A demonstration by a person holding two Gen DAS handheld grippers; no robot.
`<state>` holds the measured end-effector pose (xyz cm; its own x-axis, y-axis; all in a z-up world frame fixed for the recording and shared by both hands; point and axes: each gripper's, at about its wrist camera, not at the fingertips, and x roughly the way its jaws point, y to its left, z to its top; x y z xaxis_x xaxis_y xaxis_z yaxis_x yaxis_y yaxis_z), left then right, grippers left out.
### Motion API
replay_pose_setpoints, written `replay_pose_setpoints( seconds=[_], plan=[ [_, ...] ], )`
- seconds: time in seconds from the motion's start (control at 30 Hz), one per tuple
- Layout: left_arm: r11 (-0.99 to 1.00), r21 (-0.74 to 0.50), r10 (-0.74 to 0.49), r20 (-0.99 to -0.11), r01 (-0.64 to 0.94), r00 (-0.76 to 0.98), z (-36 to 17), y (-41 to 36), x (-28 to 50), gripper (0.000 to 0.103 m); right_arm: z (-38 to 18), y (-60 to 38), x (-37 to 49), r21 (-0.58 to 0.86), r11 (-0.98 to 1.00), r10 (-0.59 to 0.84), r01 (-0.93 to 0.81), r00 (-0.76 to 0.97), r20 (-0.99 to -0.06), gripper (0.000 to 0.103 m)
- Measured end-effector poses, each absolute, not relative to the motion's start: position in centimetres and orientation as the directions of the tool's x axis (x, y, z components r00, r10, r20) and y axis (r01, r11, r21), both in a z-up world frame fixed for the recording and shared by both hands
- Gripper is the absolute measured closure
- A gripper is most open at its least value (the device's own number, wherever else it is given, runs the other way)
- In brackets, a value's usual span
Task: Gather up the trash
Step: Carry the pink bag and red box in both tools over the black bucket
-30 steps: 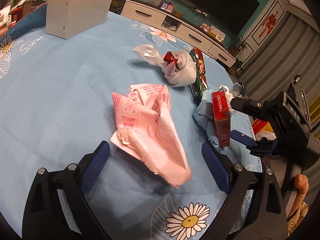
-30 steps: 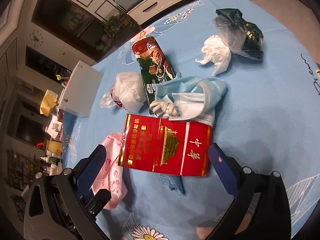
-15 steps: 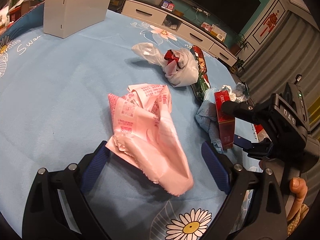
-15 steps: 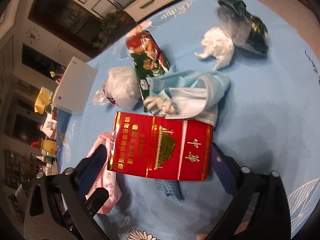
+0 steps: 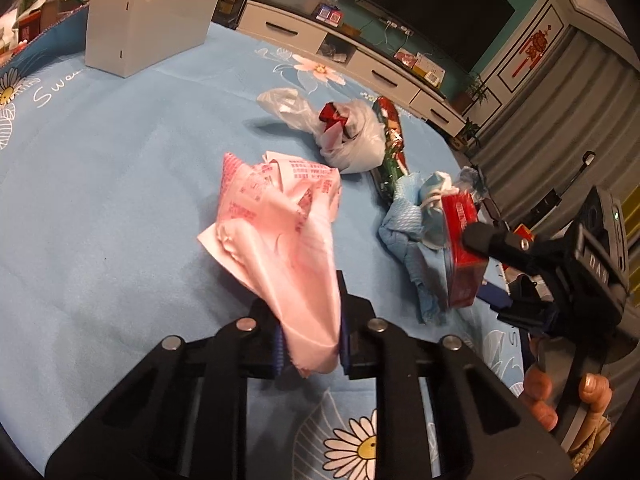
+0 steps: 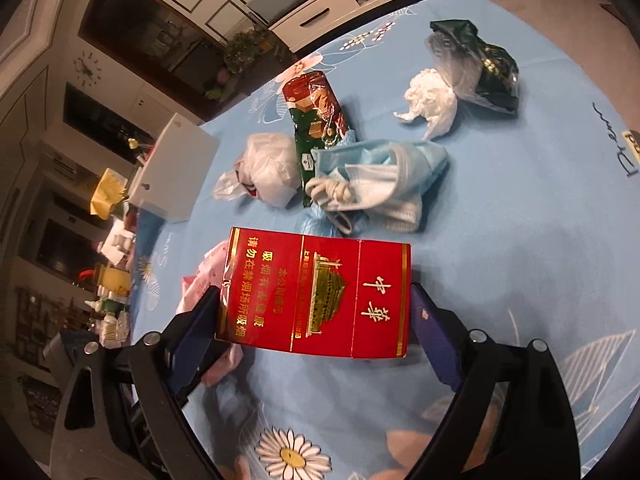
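My left gripper (image 5: 310, 344) is shut on the near end of a crumpled pink wrapper (image 5: 280, 216) that lies on the blue tablecloth. My right gripper (image 6: 316, 320) has its jaws touching both ends of a red cigarette pack (image 6: 316, 296); the pack also shows in the left wrist view (image 5: 462, 248). Beyond it lie a blue face mask (image 6: 380, 176), a green and red snack wrapper (image 6: 316, 116), a white plastic bag (image 6: 268, 168), a white tissue wad (image 6: 432, 100) and a dark green bag (image 6: 480, 64).
A white box (image 5: 148, 20) stands at the far left of the table. The table edge runs at the right, with a TV cabinet (image 5: 360, 60) beyond. The pink wrapper (image 6: 200, 280) shows left of the red pack in the right wrist view.
My left gripper has closed on the pink wrapper. My right gripper has narrowed around the red pack, which now sits between its jaws.
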<state>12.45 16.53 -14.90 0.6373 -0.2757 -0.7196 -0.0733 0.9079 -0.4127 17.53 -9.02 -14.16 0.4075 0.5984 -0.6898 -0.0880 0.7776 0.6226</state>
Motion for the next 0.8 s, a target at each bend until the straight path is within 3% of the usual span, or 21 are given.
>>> replay_pose_setpoints(
  seconds=[0.8],
  plan=[
    [0.952, -0.305, -0.252, -0.728, 0.029, 0.638, -11.9, 11.3, 7.7, 0.085, -12.6, -14.8, 9.6, 0.536, 0.839, 0.513, -0.097, 0.470, -0.718, 0.013]
  ],
)
